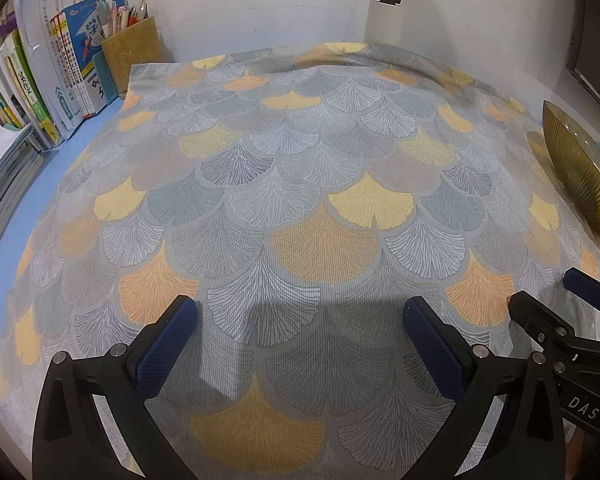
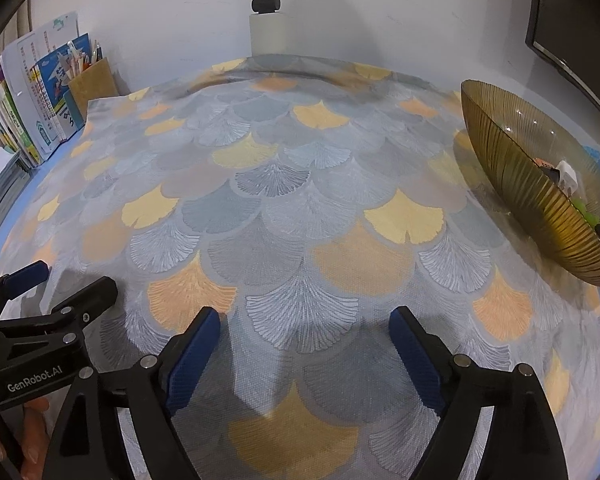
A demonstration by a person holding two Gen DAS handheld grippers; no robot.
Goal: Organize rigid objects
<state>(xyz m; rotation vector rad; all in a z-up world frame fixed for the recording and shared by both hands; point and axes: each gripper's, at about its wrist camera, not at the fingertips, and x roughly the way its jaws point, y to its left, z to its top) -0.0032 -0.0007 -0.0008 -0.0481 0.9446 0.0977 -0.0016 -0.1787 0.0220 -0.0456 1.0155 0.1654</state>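
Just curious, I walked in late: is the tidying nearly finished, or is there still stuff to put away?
It looks close to done. Several small items already sit in the ribbed amber glass bowl. Nothing is in hand: the left gripper and the right gripper both hover open and empty. No loose objects show on the leaf-patterned grey and yellow cloth, so little seems left.
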